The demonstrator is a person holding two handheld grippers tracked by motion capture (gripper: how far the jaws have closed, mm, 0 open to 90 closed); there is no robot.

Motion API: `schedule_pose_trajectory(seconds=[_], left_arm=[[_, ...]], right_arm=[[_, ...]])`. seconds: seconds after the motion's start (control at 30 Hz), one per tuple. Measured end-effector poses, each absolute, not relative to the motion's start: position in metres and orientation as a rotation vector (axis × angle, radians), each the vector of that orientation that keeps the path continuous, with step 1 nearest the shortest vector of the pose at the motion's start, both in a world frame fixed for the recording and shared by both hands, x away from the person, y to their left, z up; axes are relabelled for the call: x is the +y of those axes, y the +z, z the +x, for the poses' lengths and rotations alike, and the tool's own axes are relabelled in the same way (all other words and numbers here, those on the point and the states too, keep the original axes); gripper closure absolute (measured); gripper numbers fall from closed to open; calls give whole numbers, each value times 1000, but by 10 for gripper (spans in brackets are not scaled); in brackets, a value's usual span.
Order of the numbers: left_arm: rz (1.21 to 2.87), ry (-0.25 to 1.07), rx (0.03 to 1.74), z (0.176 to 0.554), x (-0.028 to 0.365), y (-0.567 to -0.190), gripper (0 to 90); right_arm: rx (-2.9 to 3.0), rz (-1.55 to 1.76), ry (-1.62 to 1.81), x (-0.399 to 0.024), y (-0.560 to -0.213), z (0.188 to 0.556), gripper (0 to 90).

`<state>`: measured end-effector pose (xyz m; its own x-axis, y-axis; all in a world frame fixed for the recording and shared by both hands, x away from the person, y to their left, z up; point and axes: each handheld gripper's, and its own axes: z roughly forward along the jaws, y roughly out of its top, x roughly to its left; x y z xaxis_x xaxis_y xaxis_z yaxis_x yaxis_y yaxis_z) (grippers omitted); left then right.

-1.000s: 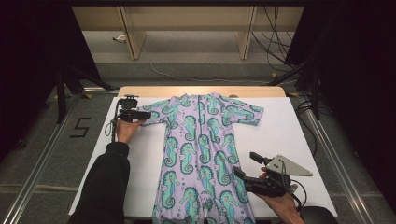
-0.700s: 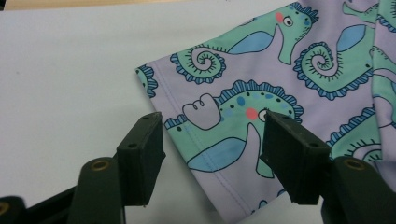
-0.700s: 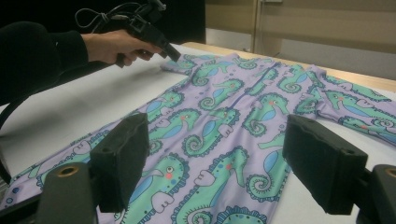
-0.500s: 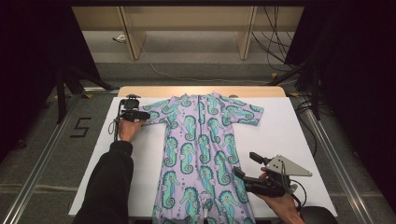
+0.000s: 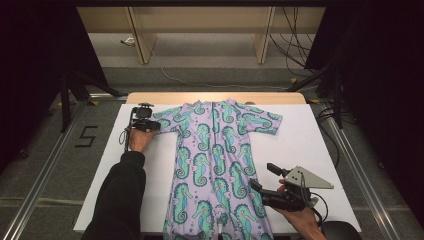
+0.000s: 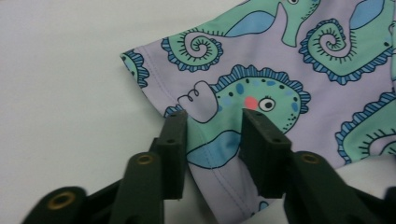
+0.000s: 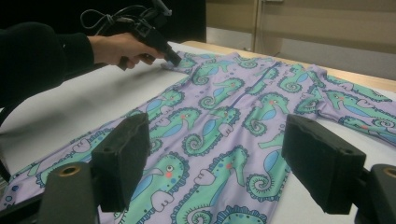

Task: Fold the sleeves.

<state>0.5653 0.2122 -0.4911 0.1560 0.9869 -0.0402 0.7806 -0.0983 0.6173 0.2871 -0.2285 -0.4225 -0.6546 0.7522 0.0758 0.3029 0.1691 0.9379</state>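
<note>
Garment: a lilac seahorse-print romper point(image 5: 214, 165) lies flat, front up, on the white table point(image 5: 320, 150), collar at the far edge, sleeves spread to both sides.
Cut off: the romper's legs run out of the bottom of the high view, so the cuffs cannot be seen.
Left gripper point(image 5: 156, 126): at the tip of the sleeve point(image 6: 219, 116) on the person's left; its jaws have just been closing and stand partly open, astride the sleeve's hem.
Left grip: in the left gripper view the cloth lies between the jaws with a clear gap to each; the pads do not press on it.
Right gripper point(image 5: 262, 179): near the romper's lower right edge, jaws wide apart, holding nothing.
Hard to tell: whether the right gripper's lower jaw touches the cloth.
Right hand point(image 5: 300, 220): partly cut off by the bottom edge.
</note>
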Motion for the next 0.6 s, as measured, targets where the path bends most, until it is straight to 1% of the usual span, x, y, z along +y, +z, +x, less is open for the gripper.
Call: schedule_pose_trajectory(seconds=[0.1,0.17,0.2,0.3,0.47,0.6], left_arm=[[1938,538,1667,565,210,-491,724],[1937,549,1666,565,210,-491,810],[1934,544,1663,565,210,-491,829],[1933,552,1659,565,209,-491,853],[1922,561,1639,565,208,-490,861],[1896,588,1606,563,205,-482,863]], right_arm=[[2039,998,1492,-229,-422,287,246],[2039,997,1493,-229,-422,287,246],[2039,997,1493,-229,-422,287,246],[2037,998,1494,-229,-422,287,246],[2032,1001,1493,-230,-422,287,247],[2032,1000,1494,-230,-422,288,247]])
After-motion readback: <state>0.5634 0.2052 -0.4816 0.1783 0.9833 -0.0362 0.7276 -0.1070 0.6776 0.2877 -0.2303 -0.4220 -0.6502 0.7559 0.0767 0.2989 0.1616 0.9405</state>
